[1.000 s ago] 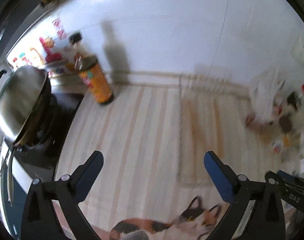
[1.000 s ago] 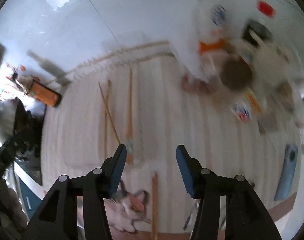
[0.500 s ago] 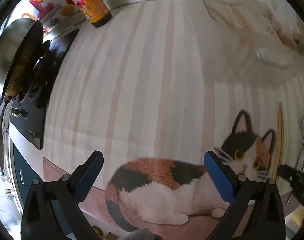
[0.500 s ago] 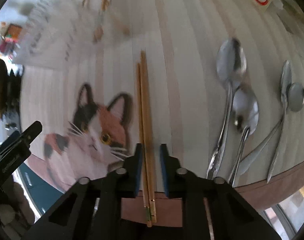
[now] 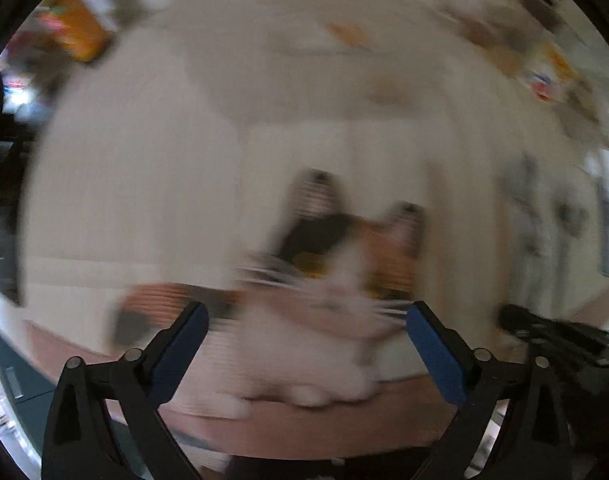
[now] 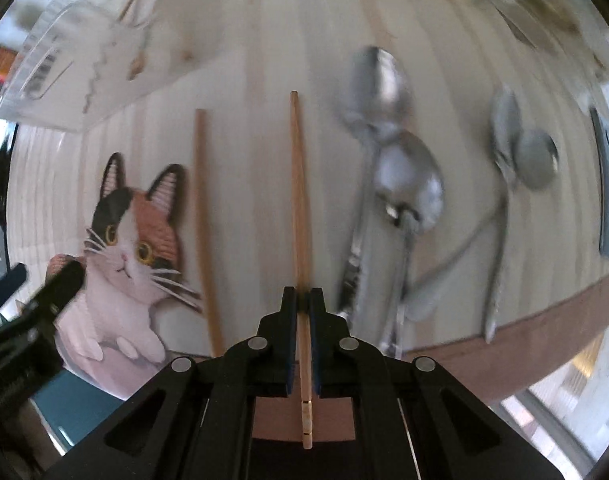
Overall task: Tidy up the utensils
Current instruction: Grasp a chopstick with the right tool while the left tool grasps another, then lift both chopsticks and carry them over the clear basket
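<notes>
1. The right gripper (image 6: 303,294) has its fingers (image 6: 289,300) closed on one wooden chopstick (image 6: 298,184), pinched near its butt end, with the shaft running straight away from the camera over the striped mat (image 6: 248,80).
2. The left gripper (image 5: 307,326) has its fingers (image 5: 184,338) spread wide and holds nothing; its view is badly blurred, above the cat picture (image 5: 336,264) on the mat.
3. The second chopstick (image 6: 204,216) lies just left of the held one, apart from it, beside the cat's ear.
4. To the right lie metal spoons (image 6: 388,136), some overlapping, their handles toward the near worktop (image 6: 524,336) edge.
5. Judged step: carrying the chopstick to the clear plastic tray (image 6: 64,60) at far left. Keep the stick level, grip firm so it cannot pivot, and lower it parallel to the tray's long side.
6. The tray seems to hold a few chopstick-like pieces; blur hides the details.
</notes>
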`<state>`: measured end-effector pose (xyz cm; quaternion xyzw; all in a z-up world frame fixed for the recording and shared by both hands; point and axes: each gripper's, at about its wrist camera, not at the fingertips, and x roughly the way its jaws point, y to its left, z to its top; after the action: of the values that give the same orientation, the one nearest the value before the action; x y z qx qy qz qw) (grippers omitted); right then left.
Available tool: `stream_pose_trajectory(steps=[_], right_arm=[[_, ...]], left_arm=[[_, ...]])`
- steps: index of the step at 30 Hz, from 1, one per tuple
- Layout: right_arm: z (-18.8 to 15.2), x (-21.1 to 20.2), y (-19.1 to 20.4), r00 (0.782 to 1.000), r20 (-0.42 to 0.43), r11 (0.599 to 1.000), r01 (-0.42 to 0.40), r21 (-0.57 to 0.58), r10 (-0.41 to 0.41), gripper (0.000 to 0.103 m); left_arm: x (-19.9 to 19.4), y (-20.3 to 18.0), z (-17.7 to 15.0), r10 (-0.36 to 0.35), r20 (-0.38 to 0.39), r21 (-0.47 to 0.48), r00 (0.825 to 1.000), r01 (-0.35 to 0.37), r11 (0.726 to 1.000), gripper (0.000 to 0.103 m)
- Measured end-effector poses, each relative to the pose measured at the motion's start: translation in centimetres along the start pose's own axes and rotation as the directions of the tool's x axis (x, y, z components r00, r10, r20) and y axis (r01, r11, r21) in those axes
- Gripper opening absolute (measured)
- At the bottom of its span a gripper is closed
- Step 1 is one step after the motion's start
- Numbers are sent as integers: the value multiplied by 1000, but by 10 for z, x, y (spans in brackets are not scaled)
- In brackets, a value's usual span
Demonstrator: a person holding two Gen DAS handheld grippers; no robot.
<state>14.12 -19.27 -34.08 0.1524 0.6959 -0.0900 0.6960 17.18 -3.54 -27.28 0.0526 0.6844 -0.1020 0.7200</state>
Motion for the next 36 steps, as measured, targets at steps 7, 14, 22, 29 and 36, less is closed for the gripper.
stream_pose_trajectory(steps=[7, 14, 22, 29, 36], right_arm=[[-6, -3, -39, 999, -7, 997, -37, 75, 38, 6], [-14, -6, -57, 999, -5, 996, -42, 81, 43, 7], [-10, -5, -37, 1000, -10, 999, -22, 41, 22, 7], [-8, -3, 3, 1000, -4, 995, 15, -100, -15, 7], [-19, 2, 17, 995, -75, 986, 52, -156, -64, 8]], left_arm=[[23, -39, 2, -112, -89, 16, 990, 114, 993, 55], [8, -54, 9, 39, -36, 86, 999, -36, 996, 5], [-8, 4, 5, 115, -50, -6, 992, -116, 993, 5], [-20, 31, -1, 108, -58, -63, 992, -112, 992, 5], [-24, 13, -2, 100, -55, -73, 994, -103, 992, 5]])
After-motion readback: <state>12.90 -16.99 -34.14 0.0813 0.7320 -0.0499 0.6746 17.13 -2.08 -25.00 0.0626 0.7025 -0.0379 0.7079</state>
